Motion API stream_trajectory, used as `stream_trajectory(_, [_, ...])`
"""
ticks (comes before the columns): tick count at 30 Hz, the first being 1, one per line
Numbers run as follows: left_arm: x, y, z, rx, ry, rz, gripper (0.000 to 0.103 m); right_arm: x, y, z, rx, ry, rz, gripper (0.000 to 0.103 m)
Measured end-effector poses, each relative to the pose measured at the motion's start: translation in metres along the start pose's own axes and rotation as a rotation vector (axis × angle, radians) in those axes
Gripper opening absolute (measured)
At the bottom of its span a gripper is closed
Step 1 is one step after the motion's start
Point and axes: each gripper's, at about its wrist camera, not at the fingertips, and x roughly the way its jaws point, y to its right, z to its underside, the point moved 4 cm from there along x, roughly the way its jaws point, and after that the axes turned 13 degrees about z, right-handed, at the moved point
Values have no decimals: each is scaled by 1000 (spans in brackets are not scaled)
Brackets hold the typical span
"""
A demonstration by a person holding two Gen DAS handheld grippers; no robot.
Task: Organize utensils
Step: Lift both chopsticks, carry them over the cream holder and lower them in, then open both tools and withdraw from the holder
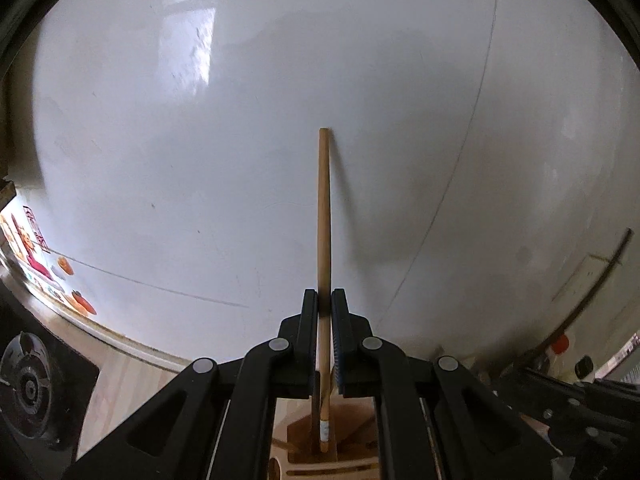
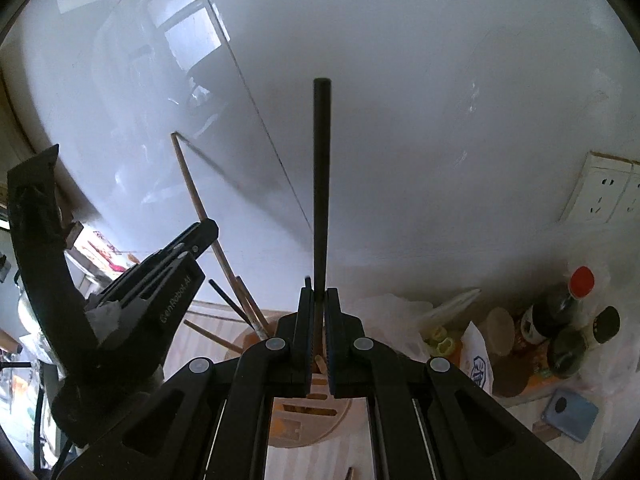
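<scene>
Chopsticks point(image 1: 324, 216) clamped between tool point(image 1: 324, 300) pads

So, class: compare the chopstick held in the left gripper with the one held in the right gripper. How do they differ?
The left gripper holds a light wooden chopstick; the right gripper holds a black chopstick. The wooden one's lower end sits in a holder slot; the black one's lower end is hidden. Both are clamped and point up towards the white wall.

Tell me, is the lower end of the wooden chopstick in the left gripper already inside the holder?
Inside. The wooden chopstick, clamped in the left gripper, has its lower tip down in a slot of the wooden holder.
</scene>
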Motion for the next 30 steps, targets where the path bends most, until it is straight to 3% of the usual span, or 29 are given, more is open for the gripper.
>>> stream_trajectory(5, [-21,2,-2,3,-52,-25,13,15,-3,1,-9,-87,-32,6])
stream_trajectory(6, [-32,4,-2,9,-50,-40,23,14,-1,2,-5,-92,-32,6])
stream_trajectory(7, [-43,4,-2,7,-43,-41,43,13,-1,2,-4,-94,-36,7])
stream_trajectory(8, [-51,5,-1,3,-30,-48,56,11,1,2,3,-94,-38,9])
stream_trajectory(9, [-61,3,1,-1,-27,-67,79,8,3,2,13,-92,-40,20])
stream_trajectory(10, [-69,2,5,-8,-24,-75,89,3,6,3,21,-84,-41,32])
stream_trajectory(12, [-83,-4,17,-24,-41,-95,91,-6,13,6,28,-59,-21,40])
stream_trajectory(15, [-93,-9,45,-56,-86,-141,103,-17,26,19,42,-38,19,47])
stream_trajectory(20, [-102,-17,102,-71,-140,-226,103,-29,49,59,71,-38,115,60])
stream_trajectory(27, [-84,-27,196,-72,-333,-299,103,-6,67,147,74,-150,177,74])
stream_trajectory(30, [-70,-31,235,-63,-426,-318,103,17,64,188,44,-228,192,74])
